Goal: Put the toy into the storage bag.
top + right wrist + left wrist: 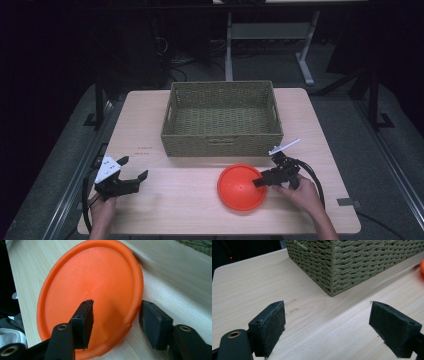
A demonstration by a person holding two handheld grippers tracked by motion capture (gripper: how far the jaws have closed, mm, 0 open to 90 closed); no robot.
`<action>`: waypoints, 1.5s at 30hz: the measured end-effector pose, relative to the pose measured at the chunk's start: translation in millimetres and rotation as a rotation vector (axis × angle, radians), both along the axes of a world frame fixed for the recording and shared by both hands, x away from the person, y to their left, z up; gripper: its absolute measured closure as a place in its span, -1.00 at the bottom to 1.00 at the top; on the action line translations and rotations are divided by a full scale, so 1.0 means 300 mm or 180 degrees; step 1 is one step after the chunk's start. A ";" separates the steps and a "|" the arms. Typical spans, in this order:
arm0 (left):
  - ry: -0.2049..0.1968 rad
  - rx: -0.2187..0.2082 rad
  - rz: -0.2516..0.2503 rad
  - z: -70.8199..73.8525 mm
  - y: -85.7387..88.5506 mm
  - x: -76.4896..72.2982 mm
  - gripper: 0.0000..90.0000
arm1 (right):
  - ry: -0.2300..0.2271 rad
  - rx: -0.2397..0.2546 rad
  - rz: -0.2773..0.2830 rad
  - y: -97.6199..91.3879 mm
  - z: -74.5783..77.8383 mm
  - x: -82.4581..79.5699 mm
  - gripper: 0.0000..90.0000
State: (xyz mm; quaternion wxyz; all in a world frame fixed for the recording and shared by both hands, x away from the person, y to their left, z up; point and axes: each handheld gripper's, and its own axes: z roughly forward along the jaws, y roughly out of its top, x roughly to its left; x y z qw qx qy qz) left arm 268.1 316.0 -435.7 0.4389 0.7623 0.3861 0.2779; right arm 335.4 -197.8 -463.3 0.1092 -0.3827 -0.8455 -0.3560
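Right gripper (263, 178) is straddling the orange plate (240, 187) rim, jaws apart; left gripper (131, 170) sitting open; basket (220, 145) lying empty.

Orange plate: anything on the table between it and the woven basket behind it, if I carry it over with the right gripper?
Nothing visible does. The right gripper stands open astride the orange plate rim, and bare table separates the plate from the basket. The basket's near wall itself would need clearing.
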 end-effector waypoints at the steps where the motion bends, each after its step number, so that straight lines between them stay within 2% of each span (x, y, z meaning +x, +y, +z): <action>1: 0.0002 0.0002 -0.0003 0.000 -0.002 -0.001 -0.71 | 0.0040 0.0029 -0.0001 0.000 0.000 -0.001 0.04; 3: -0.0002 0.0003 -0.0004 -0.001 -0.004 0.000 -0.71 | 0.0036 0.0039 0.0006 0.002 -0.002 0.000 0.08; 6: 0.0000 -0.0013 -0.0006 0.000 -0.005 0.002 -0.71 | -0.0042 -0.0025 0.0006 0.008 0.000 0.001 0.19; 8: -0.0001 -0.0001 -0.0004 0.000 -0.006 0.001 -0.71 | -0.0060 -0.0089 -0.0019 0.007 0.001 0.004 0.34; 13: -0.0002 -0.0001 0.0001 0.001 -0.003 0.002 -0.71 | -0.0061 -0.0126 -0.0050 0.005 0.008 0.007 0.50; 16: 0.0000 -0.0012 0.0003 0.000 -0.005 0.000 -0.71 | -0.0109 -0.0034 -0.0057 -0.001 0.028 0.004 0.61; 18: -0.0002 -0.0007 -0.0010 0.001 -0.006 -0.001 -0.71 | -0.0108 -0.0041 -0.0046 -0.001 0.035 0.003 0.64; 23: -0.0021 0.0003 -0.0010 0.002 -0.009 0.000 -0.71 | -0.0064 0.0077 -0.0088 -0.007 0.052 0.001 0.76; 24: -0.0030 0.0009 -0.0008 0.002 -0.009 -0.001 -0.71 | -0.0052 0.0179 -0.0109 -0.013 0.060 -0.004 0.81; 35: -0.0038 -0.0005 0.0027 0.004 0.000 -0.004 -0.71 | -0.0046 0.0370 -0.0151 -0.020 0.119 -0.023 0.83; 40: -0.0041 0.0013 0.0025 0.003 -0.003 -0.002 -0.71 | -0.0161 0.0376 -0.0161 -0.026 0.170 -0.035 0.82; 45: -0.0042 0.0023 0.0036 0.004 0.000 -0.001 -0.71 | -0.0184 0.0496 -0.0205 -0.049 0.206 -0.034 0.82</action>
